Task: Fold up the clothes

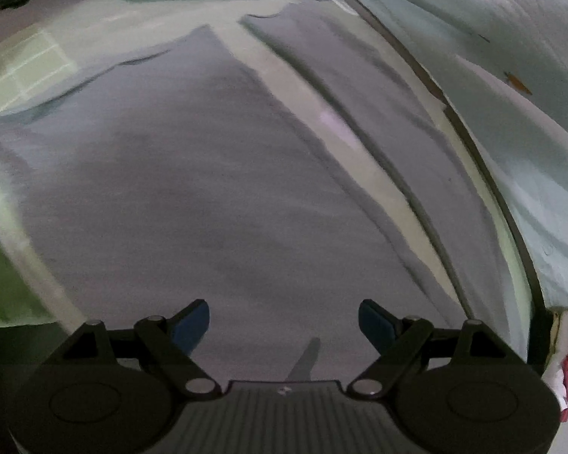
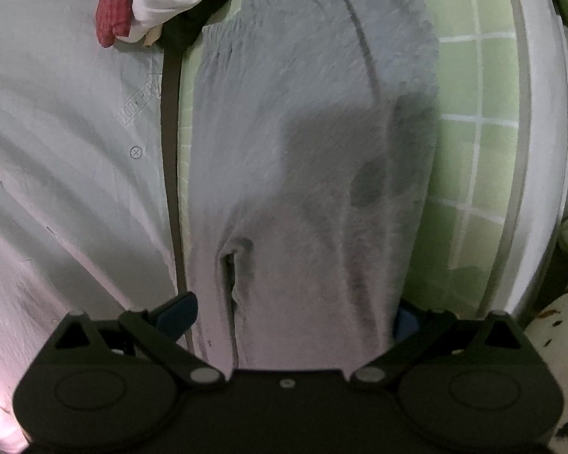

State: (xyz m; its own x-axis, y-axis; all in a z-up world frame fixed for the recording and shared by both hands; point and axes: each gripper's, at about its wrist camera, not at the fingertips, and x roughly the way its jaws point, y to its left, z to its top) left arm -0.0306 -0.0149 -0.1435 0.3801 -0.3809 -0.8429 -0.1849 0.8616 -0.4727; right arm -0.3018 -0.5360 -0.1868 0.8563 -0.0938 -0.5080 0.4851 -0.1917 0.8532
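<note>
Left gripper (image 1: pixel 284 321), jaws wide and empty, hangs over grey trousers (image 1: pixel 216 204) spread on a green checked sheet (image 1: pixel 30 60), legs running lengthwise away from it; right gripper (image 2: pixel 289 312) straddles the waistband end, right finger hidden by cloth, grip uncertain, everything blurred.

The pale bedsheet (image 2: pixel 68 121) carries a small boxed print beside the grey strip, too blurred to read

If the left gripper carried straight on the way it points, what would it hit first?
Most likely the grey trousers lying flat ahead of the open left gripper; nothing shows between them, though depth is unclear.
</note>
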